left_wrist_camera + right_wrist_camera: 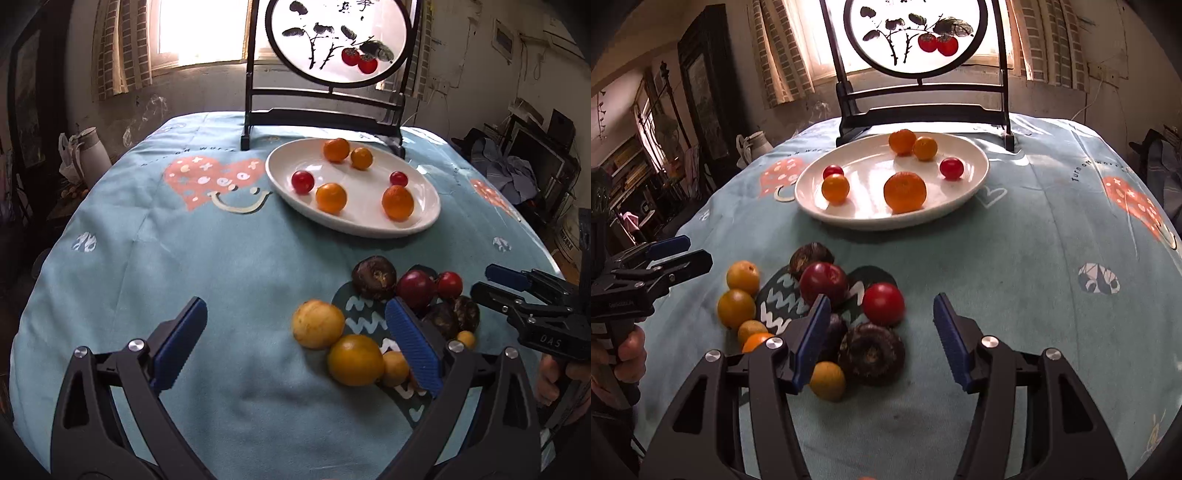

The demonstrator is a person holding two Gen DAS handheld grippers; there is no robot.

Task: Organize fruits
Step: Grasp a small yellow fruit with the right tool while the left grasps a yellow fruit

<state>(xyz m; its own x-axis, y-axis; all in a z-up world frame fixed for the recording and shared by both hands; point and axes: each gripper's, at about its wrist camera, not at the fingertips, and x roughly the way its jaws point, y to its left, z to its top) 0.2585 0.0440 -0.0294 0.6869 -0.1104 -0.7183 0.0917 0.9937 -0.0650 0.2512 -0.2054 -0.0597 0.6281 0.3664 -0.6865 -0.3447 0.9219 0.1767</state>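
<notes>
Both tongs spread wide, nothing held.
Left tongs (pixel 295 347) hover beside yellow plums (pixel 318 324); right tongs (pixel 881 341) hang over the loose fruit pile (pixel 871 352) on the counter (pixel 1015 258); white plate (pixel 812 199) of oranges and tomatoes lies beyond.

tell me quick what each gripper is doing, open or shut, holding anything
Left gripper: open, holding nothing.
Right gripper: open, holding nothing.

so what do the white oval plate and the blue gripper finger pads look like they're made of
White oval plate: likely glazed ceramic, since its glossy surface reflects window light. Blue gripper finger pads: apparently matte rubber or soft plastic, with fine moulded ridges.
</notes>
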